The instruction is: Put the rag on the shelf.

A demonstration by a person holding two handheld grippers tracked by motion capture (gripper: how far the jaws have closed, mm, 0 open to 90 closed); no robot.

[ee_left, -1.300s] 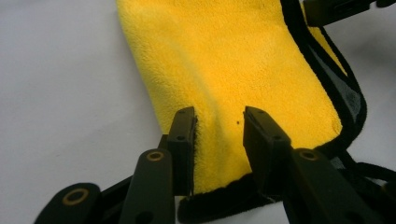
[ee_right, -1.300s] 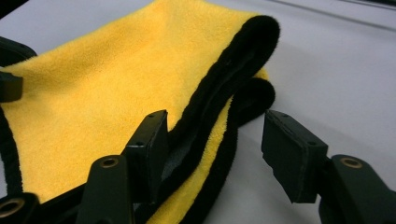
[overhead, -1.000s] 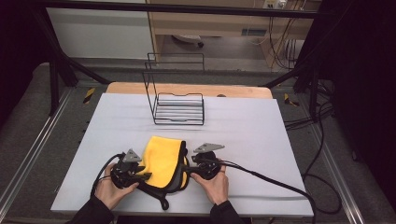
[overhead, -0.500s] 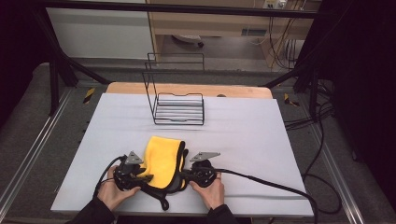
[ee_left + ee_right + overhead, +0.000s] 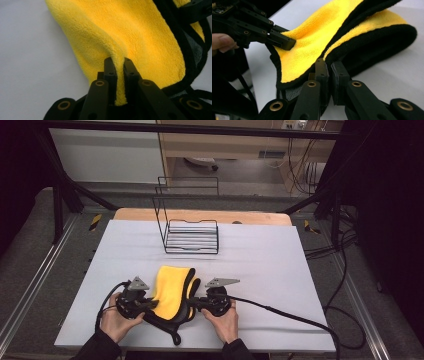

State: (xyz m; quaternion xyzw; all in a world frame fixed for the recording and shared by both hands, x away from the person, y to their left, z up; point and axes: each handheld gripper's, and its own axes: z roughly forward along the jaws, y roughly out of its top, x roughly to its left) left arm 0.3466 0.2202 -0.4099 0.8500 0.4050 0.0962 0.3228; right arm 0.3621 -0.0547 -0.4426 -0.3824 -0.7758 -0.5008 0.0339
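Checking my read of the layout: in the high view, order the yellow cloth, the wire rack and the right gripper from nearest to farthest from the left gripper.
1. Yellow cloth: pinched in the left gripper.
2. Right gripper: across the cloth, near edge.
3. Wire rack: far, mid-table.

A pale grey table [image 5: 280, 285] carries a folded yellow cloth [image 5: 172, 290] near me and a black wire rack [image 5: 192, 236] farther back.

I see a black wire rack [image 5: 192, 232] standing on the grey table [image 5: 280, 270], towards its far edge; behind the rack, a wooden strip [image 5: 250, 216].
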